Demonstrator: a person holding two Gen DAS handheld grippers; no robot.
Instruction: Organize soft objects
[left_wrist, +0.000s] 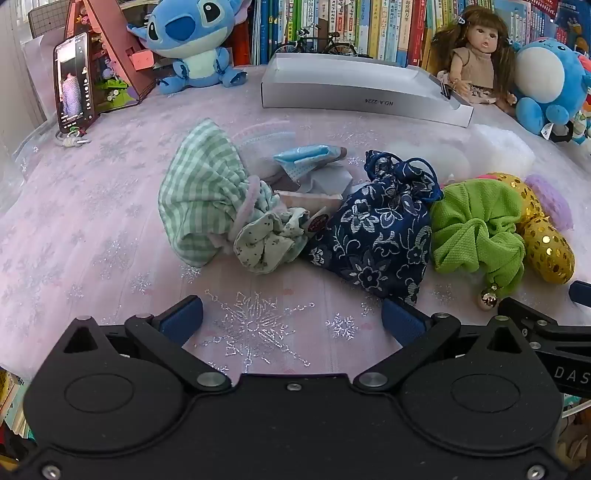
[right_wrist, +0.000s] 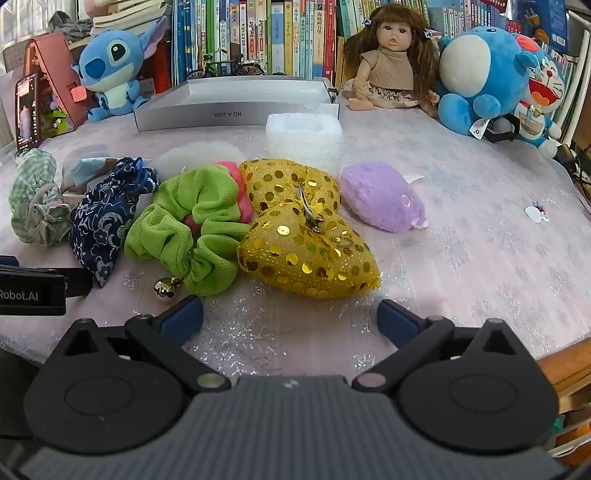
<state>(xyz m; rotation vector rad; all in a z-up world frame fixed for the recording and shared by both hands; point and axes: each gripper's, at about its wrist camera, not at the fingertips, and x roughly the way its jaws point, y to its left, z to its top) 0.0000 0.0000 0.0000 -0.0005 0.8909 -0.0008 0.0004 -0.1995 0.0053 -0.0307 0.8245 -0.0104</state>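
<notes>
I am seeing a navy floral pouch (left_wrist: 376, 236), green scrunchie (right_wrist: 192, 229), gold sequin bow (right_wrist: 306, 236) and purple plush (right_wrist: 380, 203) lying side by side.

Glossy sequinned gold bow (right_wrist: 306, 229), fluffy purple plush (right_wrist: 380, 199)

Home playroom; bookshelf (right_wrist: 280, 37), doll (right_wrist: 391, 62), plush toys (right_wrist: 110, 66)

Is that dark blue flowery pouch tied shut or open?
Shut. The navy floral drawstring pouch has its neck gathered tight, the blue cord bunched at the top. It lies tipped on its side on the tablecloth.
</notes>
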